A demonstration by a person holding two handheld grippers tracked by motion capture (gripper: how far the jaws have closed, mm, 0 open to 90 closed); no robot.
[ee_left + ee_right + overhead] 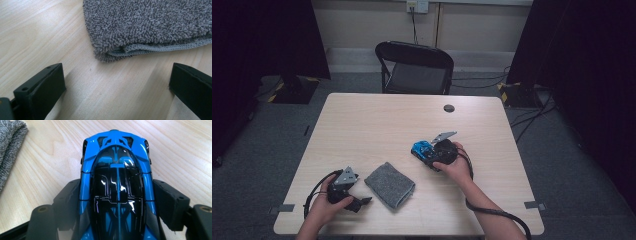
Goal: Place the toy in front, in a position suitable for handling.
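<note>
My right hand-held gripper (pixel 117 202) pinches the blue car (pixel 117 182) by its sides at mid-counter (pixel 377 120). My left hand-held gripper (pixel 117 87), jaws spread, sits near-left, just beside the grey cloth (pixel 150 25).

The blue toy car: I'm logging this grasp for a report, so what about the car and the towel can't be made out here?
- Blue toy car: its rear is cut off by the bottom edge of the right gripper view; its wheels lie under the body and behind the fingers.
- In the high view the right gripper and hand cover part of the car, which is too small for detail.
- Grey towel: cropped by the left gripper view's top and right edges.
</note>
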